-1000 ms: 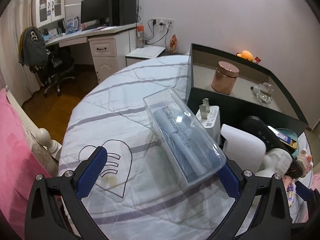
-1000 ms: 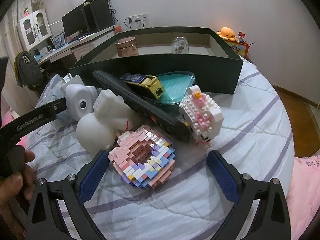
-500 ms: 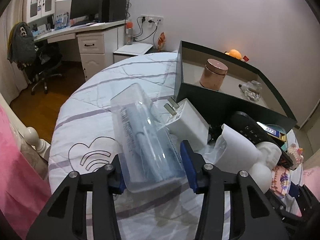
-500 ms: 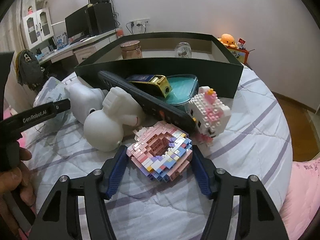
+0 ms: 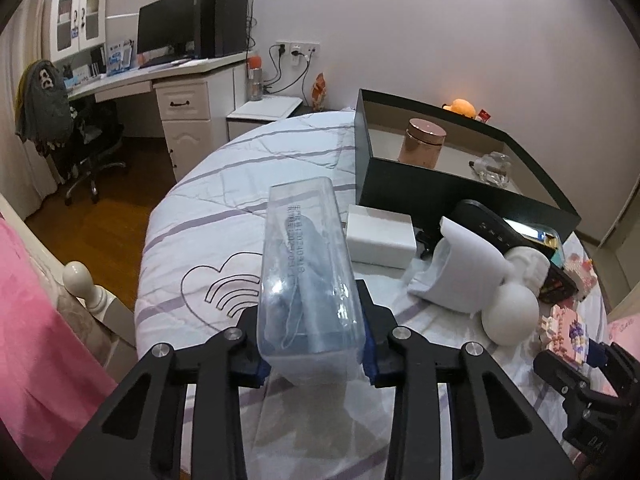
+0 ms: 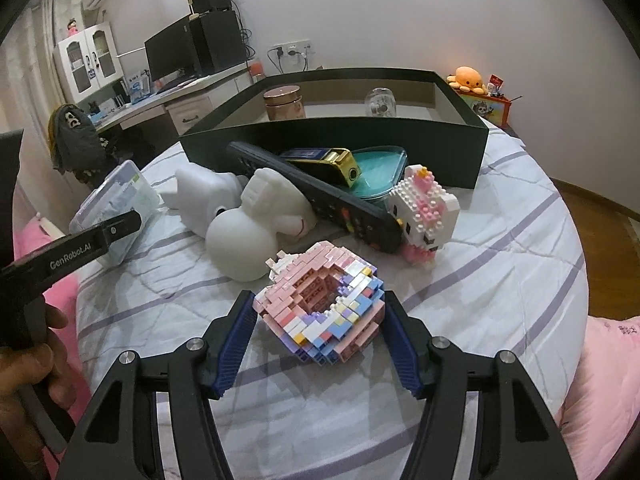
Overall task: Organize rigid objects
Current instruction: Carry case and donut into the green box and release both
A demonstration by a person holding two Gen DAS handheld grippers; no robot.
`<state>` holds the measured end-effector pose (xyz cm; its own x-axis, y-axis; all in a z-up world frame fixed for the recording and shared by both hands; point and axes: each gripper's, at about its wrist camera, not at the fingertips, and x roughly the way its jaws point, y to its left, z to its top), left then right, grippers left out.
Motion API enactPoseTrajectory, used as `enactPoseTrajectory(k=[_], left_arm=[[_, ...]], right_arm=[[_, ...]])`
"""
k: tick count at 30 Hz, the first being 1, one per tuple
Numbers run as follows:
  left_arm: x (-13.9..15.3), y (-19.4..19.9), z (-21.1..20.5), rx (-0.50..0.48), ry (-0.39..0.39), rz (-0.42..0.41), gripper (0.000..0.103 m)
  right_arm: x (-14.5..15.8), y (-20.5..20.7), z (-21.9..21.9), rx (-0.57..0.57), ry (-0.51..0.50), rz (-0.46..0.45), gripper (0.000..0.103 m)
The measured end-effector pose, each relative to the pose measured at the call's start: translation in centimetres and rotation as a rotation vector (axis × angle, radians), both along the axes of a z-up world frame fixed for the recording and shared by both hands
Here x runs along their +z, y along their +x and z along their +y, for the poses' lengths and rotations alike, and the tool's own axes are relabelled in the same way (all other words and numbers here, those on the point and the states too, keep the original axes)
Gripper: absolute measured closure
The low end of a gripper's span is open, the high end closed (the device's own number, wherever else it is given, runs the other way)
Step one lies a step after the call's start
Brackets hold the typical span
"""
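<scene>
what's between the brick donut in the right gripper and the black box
In the right wrist view, between the brick donut and the black box lie a white rabbit figure, a black remote, a gold-and-blue case and a teal dish.

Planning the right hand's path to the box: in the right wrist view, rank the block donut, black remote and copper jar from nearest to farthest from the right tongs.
1. Block donut, between the right tongs.
2. Black remote, beyond it, mid-bed.
3. Copper jar, farthest, inside the dark box.
</scene>
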<state>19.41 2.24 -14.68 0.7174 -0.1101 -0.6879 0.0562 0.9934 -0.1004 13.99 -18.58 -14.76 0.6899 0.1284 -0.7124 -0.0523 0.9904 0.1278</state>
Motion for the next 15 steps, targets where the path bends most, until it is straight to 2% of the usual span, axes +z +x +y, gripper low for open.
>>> enactPoseTrajectory(k=[8, 15], left_arm=[[1.0, -1.5, -0.2, -0.032, 0.012, -0.036, 0.069], [4.1, -2.9, -1.6, -0.067, 0.033, -0.100, 0.069]], right_arm=[[1.0, -0.9, -0.3, 0.003, 0.018, -0.018, 0.040], [3.5, -1.7, -0.6, 0.014, 0.051, -0.059, 0.040]])
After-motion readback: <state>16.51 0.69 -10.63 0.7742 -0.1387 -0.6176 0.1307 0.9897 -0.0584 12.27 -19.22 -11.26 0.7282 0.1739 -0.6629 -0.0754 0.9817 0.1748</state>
